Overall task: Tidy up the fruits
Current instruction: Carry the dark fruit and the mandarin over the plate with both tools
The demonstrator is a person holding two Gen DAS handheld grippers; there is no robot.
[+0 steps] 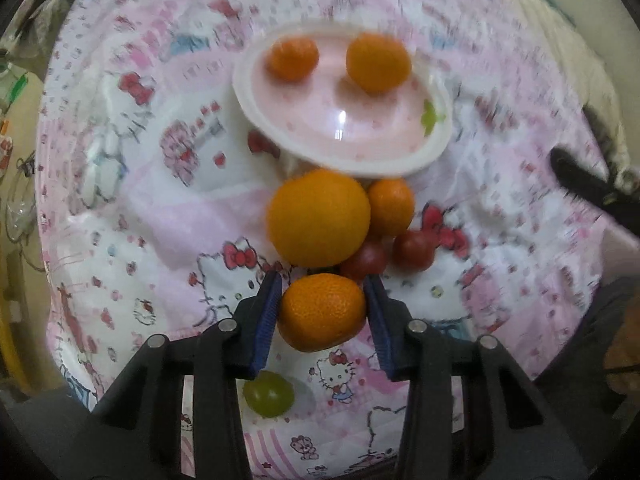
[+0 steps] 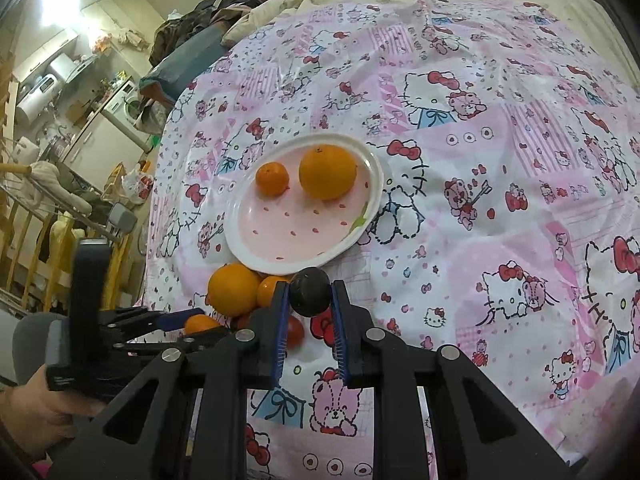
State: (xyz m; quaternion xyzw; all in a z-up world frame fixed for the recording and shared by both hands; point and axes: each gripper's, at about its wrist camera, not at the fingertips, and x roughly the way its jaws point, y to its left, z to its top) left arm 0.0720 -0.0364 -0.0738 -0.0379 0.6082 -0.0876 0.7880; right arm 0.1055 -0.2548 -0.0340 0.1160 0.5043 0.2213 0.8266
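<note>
The left wrist view was smeared by motion blur, so the cartoon-cat print of the pink cloth (image 1: 132, 216) was hard to read there. Just below the plate (image 2: 362, 224), the heap of fruit partly hid itself: the two dark red round fruits (image 1: 412, 250) sat half behind the large orange (image 1: 318, 216), and in the right wrist view the black fingers covered most of them.

The plate was glossy, oval, pink inside with a white rim and small red specks. On it lay a small mandarin (image 2: 272, 179) and a bigger smooth orange (image 2: 327, 174), apart from each other.

The left tool (image 1: 322, 312) was clamped on a dimpled, slightly flattened mandarin (image 1: 322, 312), its ribbed blue pads against both sides, just below the heap. A green grape (image 1: 269, 394) lay lower, partly behind a finger.

The right tool (image 2: 309, 292) was clamped on a matte dark round fruit (image 2: 309, 292) at the plate's near rim.
</note>
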